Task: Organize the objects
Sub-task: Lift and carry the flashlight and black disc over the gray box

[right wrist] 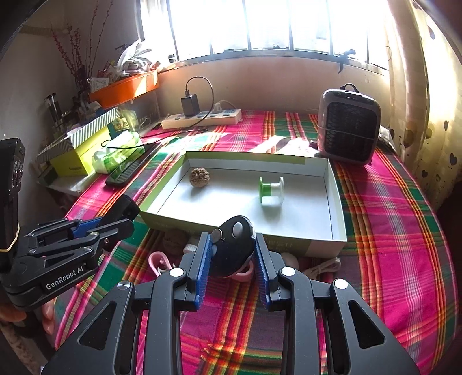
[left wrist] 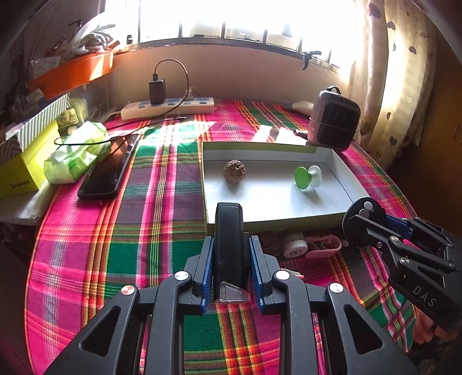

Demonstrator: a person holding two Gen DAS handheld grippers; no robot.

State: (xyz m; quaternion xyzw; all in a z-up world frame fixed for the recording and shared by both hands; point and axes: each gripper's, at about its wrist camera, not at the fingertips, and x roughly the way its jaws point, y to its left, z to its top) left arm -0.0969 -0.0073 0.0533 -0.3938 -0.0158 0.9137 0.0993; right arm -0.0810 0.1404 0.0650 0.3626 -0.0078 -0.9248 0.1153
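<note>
On the plaid-covered table (left wrist: 161,202) under the window, the left gripper (left wrist: 231,253) clamps a slim black device (left wrist: 229,242) upright while the right gripper (right wrist: 232,253) pinches a dark key fob (right wrist: 234,245), the open white box (right wrist: 336,202) lying just ahead of both pairs of fingers.

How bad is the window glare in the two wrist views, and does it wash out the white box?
Left wrist view: the window is blown out white, sun patches streak the plaid cloth, corners vignette dark; the white box interior stays readable. Right wrist view: same blown window, fisheye bends its sill, walnut and spool are sharp.
</note>
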